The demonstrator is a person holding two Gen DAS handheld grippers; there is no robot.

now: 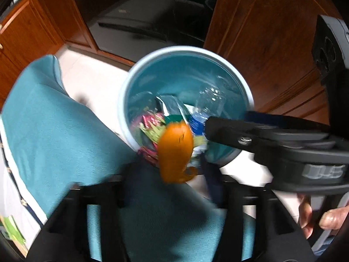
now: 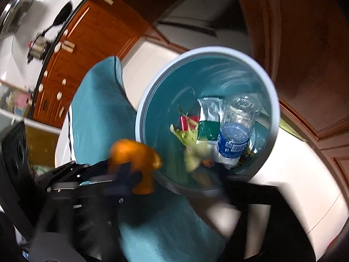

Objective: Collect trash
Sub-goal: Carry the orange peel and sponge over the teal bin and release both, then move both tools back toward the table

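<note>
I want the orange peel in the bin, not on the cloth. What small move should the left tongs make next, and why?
Probably ease the left tongs forward over the bin. In the right wrist view the orange peel at their tip sits just outside the near rim, above the teal cloth; blur hides the grip.

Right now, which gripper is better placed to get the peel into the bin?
Left. The peel is between the left gripper's spread fingers, at the bin's near rim. The right gripper comes in from the side, beside the peel, not around it.
</note>
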